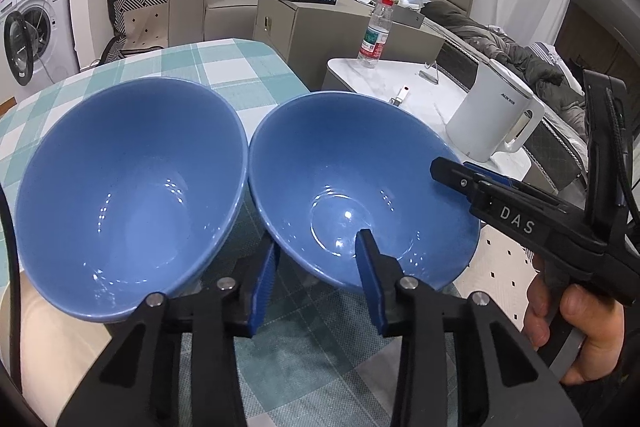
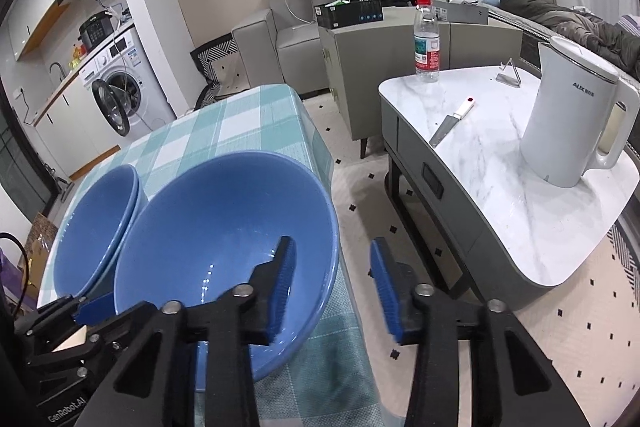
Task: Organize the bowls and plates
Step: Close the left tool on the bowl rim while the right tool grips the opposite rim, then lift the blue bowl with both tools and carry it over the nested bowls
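The left gripper (image 1: 318, 277) has its jaws spread astride the near rim of the right-hand blue bowl (image 1: 360, 187), one finger outside the wall and one inside, not yet clamped; the right gripper (image 2: 332, 287) likewise stands spread, its left finger inside that bowl's far rim and the other clear of it. The bowl sits at the edge of the checked desk (image 1: 224, 67), just beside the left-hand blue bowl (image 1: 132, 187). Both appear glazed ceramic: judged rigid, fairly heavy, slick and breakable, best pinched squarely across the rim wall.
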